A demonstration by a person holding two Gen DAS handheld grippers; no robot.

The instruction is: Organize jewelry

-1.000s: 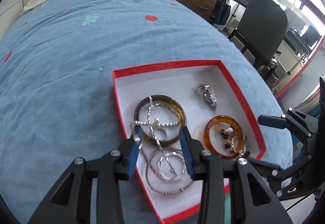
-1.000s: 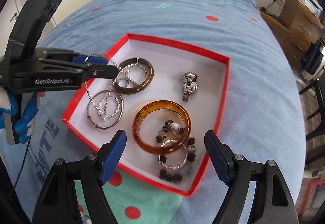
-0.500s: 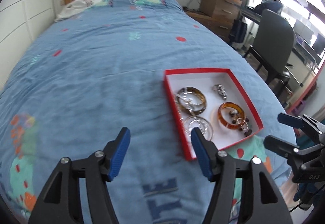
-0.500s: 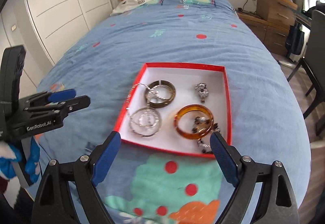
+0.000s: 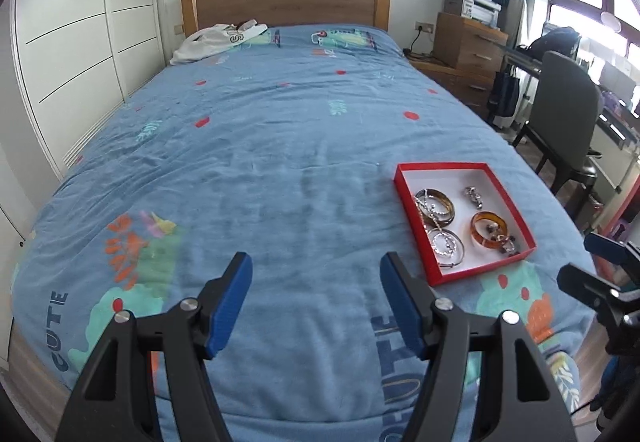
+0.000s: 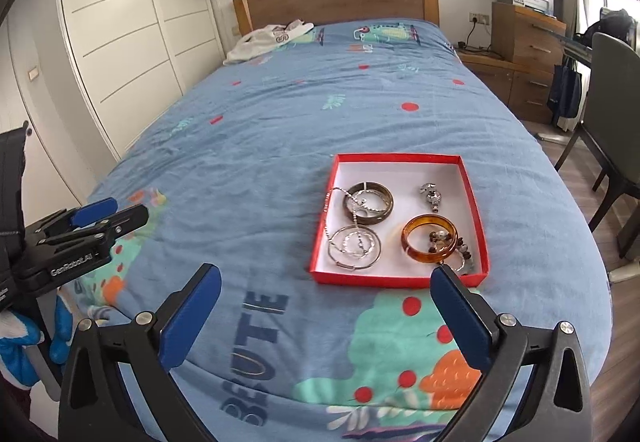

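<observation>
A red box (image 6: pixel 466 177) with a white inside lies on the blue bedspread; it also shows in the left wrist view (image 5: pixel 404 191). In it lie a dark bangle (image 6: pixel 370 203) with a silver chain over it, silver hoops (image 6: pixel 354 246), an amber bangle (image 6: pixel 430 244) with beads, and a small silver charm (image 6: pixel 431 195). My left gripper (image 5: pixel 316 302) is open and empty, well back from the box and to its left. My right gripper (image 6: pixel 326 316) is open and empty, near the bed's foot, in front of the box.
White clothing (image 5: pixel 218 39) lies by the wooden headboard (image 5: pixel 284 3). White wardrobe doors (image 5: pixel 72 53) run along the left. Wooden drawers (image 5: pixel 468 43) and a dark chair (image 5: pixel 566 109) stand to the right of the bed.
My left gripper let go of the silver chain in the box, opened and pulled far back and to the left. My right gripper also drew back from the box.
</observation>
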